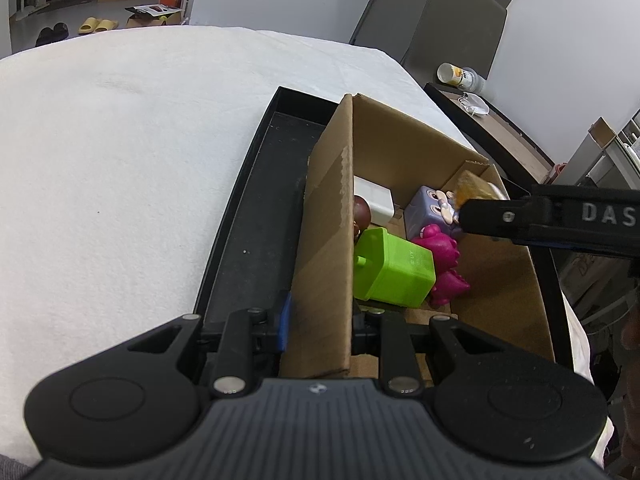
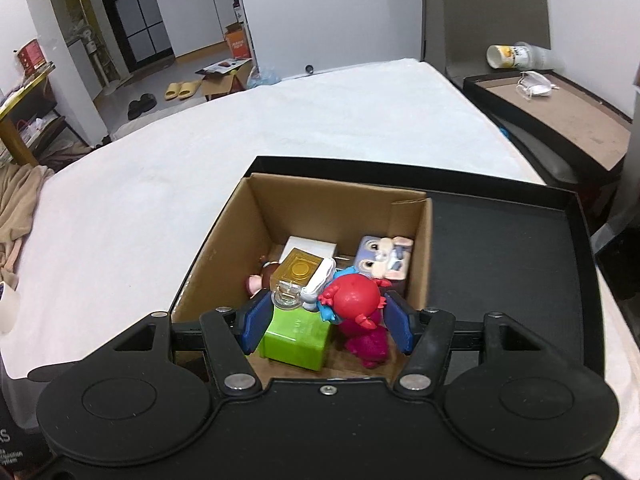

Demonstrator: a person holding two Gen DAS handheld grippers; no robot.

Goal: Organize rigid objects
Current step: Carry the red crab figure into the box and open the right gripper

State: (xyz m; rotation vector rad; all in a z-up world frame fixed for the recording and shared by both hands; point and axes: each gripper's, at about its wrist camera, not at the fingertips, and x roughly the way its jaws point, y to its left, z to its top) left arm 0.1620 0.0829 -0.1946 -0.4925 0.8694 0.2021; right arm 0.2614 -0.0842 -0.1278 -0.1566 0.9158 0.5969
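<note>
A cardboard box [image 1: 400, 148] [image 2: 332, 196] stands in a black tray [image 1: 256, 216] [image 2: 500, 252] on the white cloth. In it lie a green block [image 1: 394, 268] [image 2: 298, 336], a magenta dinosaur [image 1: 442, 260] [image 2: 370, 344], a purple bunny cube [image 1: 430, 210] [image 2: 384, 258], a white box [image 1: 374, 200] [image 2: 312, 246] and a brown figure [image 1: 362, 212]. My left gripper [image 1: 320, 320] is shut on the box's left wall. My right gripper [image 2: 328, 316] hangs over the box, shut on a red round-headed figure [image 2: 354, 296] and a yellow perfume bottle [image 2: 296, 274].
A dark side table [image 2: 560, 120] with a tipped cup [image 2: 516, 56] [image 1: 456, 74] and a face mask [image 2: 534, 84] stands at the far right. Beige fabric [image 2: 16, 208] lies off the bed's left edge. Slippers [image 2: 182, 90] lie on the floor beyond.
</note>
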